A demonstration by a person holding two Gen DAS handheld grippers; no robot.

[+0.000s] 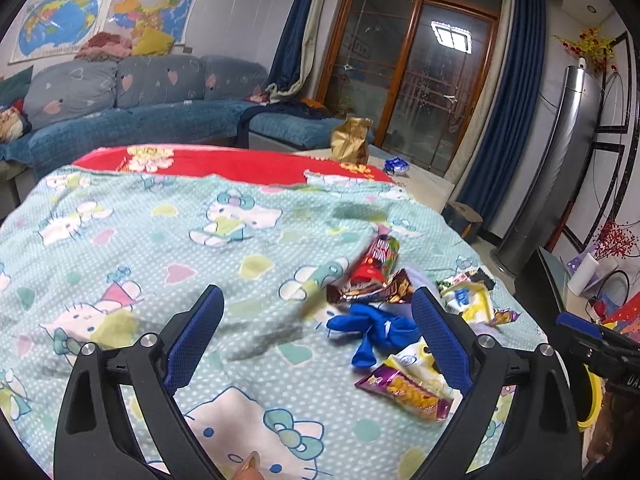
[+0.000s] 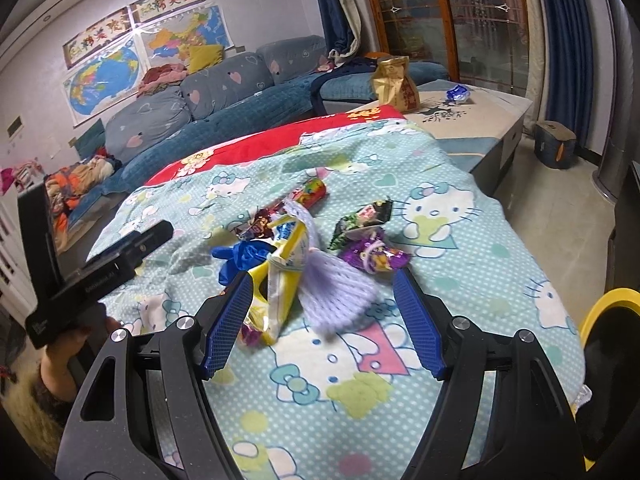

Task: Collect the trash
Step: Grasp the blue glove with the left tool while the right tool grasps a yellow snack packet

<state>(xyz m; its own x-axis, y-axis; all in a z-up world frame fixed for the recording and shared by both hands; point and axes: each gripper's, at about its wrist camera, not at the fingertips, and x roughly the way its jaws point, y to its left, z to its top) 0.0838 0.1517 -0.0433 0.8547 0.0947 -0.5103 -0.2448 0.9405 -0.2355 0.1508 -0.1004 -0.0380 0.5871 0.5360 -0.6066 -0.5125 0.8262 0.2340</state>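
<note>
Both grippers are held angled down over a pile of trash, presumably so that a piece can be chosen before closing in. The left gripper is seen with its jaws spread wide and nothing between the pads; a blue glove lies just inside its right jaw, a purple-and-orange snack wrapper nearer the camera beside that jaw, and a red tube-shaped wrapper beyond the tips. The right gripper is likewise open and empty, though less widely; a pale lilac foam net is framed between its jaws, a yellow-and-white wrapper lies against the left jaw, and a purple wrapper just ahead of the right one. Everything rests on a soft, rumpled cartoon-cat blanket, so thin wrappers are judged likely to sink into folds. A yellow-rimmed bin is seen outside the right jaw, probably the destination. A blue sofa and wall maps are seen behind.
</note>
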